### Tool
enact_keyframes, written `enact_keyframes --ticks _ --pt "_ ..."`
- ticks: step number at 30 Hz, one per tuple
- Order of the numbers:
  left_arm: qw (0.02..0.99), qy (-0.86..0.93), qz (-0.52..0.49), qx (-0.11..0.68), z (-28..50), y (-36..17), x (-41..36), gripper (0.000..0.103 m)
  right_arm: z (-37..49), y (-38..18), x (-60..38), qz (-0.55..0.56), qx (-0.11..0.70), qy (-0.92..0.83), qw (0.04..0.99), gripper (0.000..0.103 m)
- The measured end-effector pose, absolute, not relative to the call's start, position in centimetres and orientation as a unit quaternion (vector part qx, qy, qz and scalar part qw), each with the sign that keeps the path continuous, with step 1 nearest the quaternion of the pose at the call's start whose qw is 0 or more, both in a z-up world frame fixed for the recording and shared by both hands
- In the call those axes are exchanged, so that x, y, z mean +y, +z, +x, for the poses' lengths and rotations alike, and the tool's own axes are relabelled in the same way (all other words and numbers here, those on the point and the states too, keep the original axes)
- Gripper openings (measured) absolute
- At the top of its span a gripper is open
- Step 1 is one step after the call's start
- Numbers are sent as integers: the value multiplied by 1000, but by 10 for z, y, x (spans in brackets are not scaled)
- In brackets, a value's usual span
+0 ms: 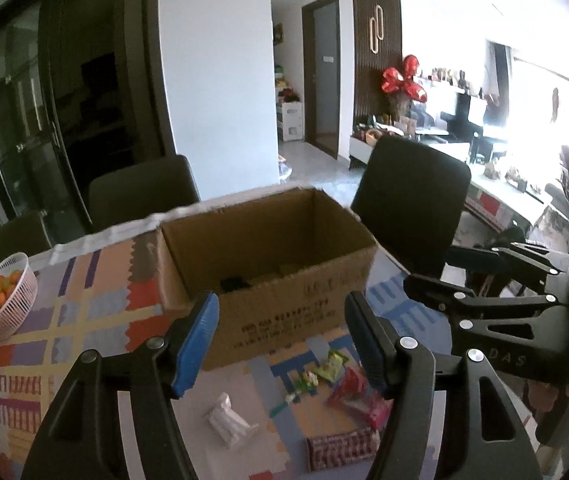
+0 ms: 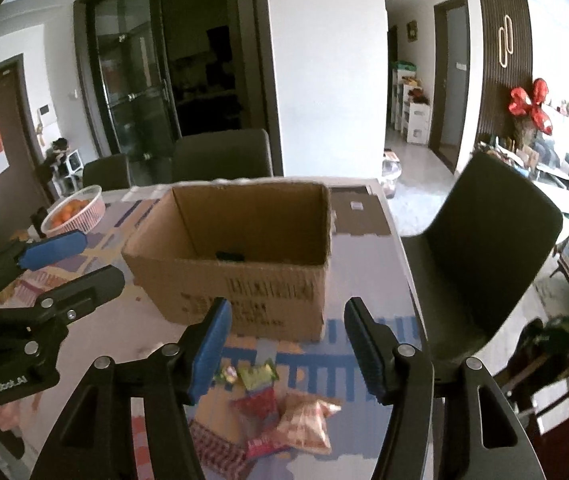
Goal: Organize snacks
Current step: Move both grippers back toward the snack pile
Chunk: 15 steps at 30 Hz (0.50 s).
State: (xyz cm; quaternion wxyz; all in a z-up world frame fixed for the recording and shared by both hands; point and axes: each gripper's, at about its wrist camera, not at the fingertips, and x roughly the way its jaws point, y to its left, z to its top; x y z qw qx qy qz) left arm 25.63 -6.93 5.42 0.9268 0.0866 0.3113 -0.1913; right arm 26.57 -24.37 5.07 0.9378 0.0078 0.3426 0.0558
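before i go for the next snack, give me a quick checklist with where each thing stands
1. Left gripper open and empty: ok.
2. Right gripper open and empty: ok.
3. Cardboard box upright, top open for dropping in: ok.
4. Snack packets within view on the table: ok; the red packet and orange packet lie loose in front of the box, overlapping.
5. Room left in the box: ok; only a dark item shows at the bottom.
6. White wrapped item counts as a snack: cannot tell.
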Motion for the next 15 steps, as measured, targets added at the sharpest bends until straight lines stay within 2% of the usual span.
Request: enact_keyframes --ticks 15 --pt "895 -204 102 383 246 -8 -79 65 253 -9 -255 27 417 37 908 60"
